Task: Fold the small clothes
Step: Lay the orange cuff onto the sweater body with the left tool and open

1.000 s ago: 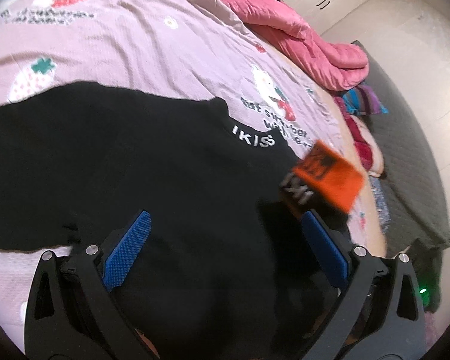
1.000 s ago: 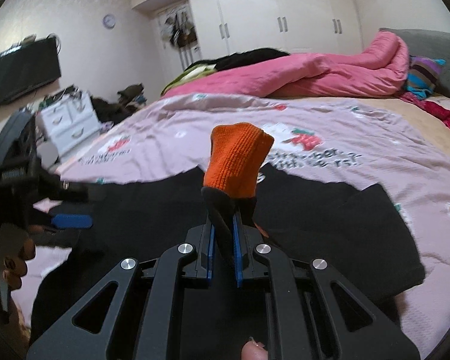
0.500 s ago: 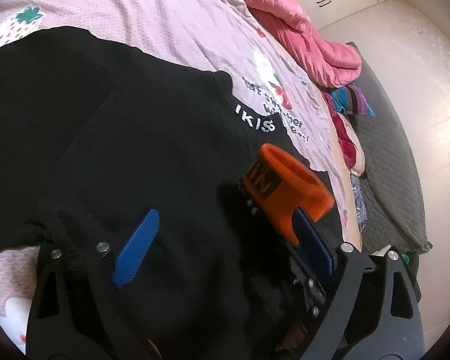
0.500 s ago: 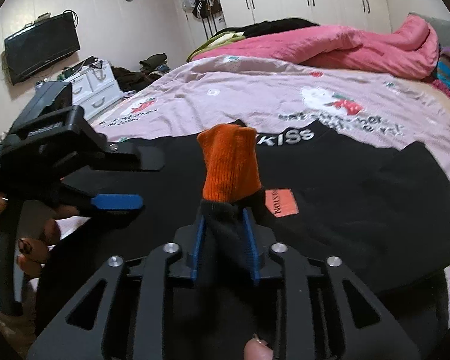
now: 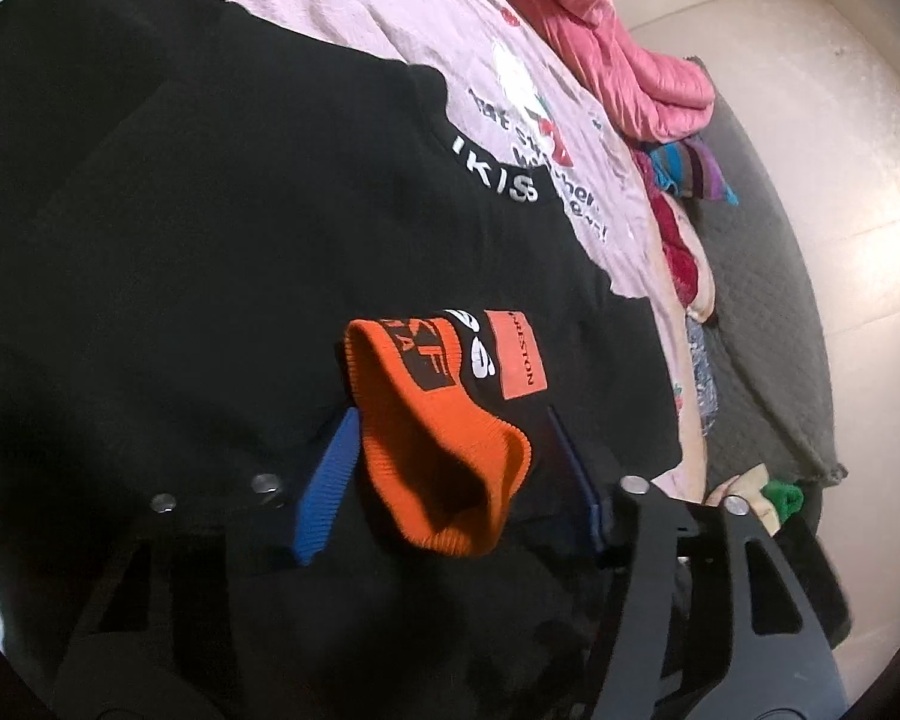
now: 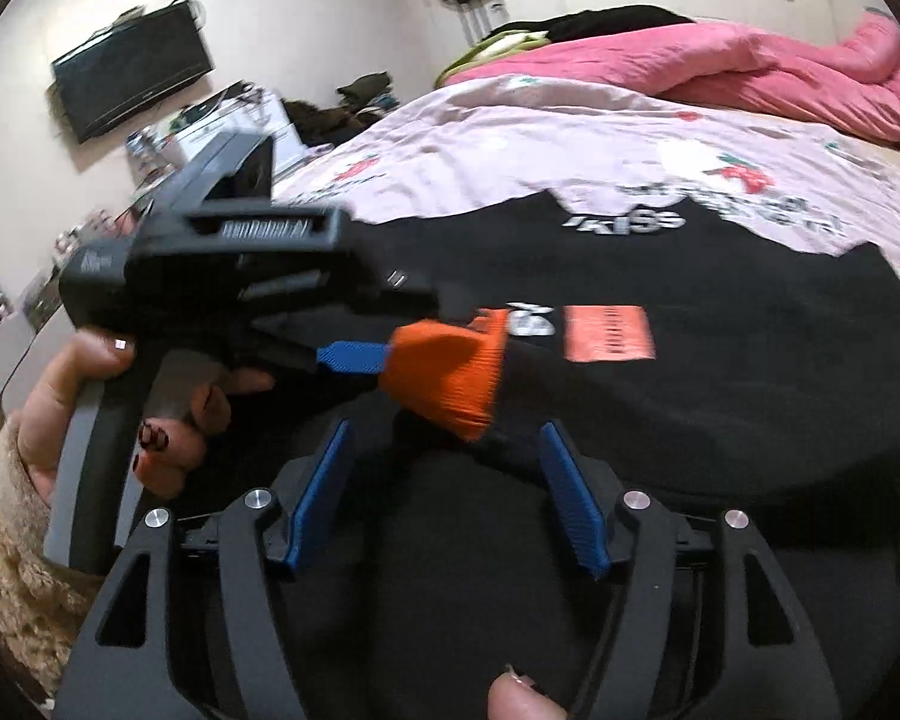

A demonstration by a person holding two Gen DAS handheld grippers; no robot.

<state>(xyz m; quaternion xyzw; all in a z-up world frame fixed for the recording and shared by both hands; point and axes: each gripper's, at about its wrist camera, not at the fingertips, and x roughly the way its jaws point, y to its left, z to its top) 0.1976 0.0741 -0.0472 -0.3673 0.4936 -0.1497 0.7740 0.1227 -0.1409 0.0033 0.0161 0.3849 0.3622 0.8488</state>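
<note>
An orange-cuffed black sock (image 5: 432, 438) hangs just above a black T-shirt (image 5: 240, 210) spread on the pink bedsheet (image 5: 390, 12). My left gripper (image 5: 450, 420) has the orange cuff between its closing jaws. Its left pad (image 5: 330, 480) touches the cuff, and the right pad stands a little off it. From the right wrist, the sock (image 6: 444, 372) sits ahead of my right gripper (image 6: 444, 427). That gripper's jaws are opening, both pads clear of the sock's black part. The left gripper's blue pad (image 6: 351, 357) meets the cuff from the left, and a hand (image 6: 90, 372) holds its handle.
The T-shirt (image 6: 750, 390) carries an orange patch (image 6: 609, 333). A pink quilt (image 6: 750, 72) is heaped at the far side of the bed, with a grey cover (image 5: 762, 330) and bundled clothes along the right edge. A wall TV (image 6: 132, 69) and a white dresser (image 6: 228, 120) stand at the left.
My right gripper has opened and let go of the sock. The left gripper has come down around the orange cuff, and its jaws have narrowed.
</note>
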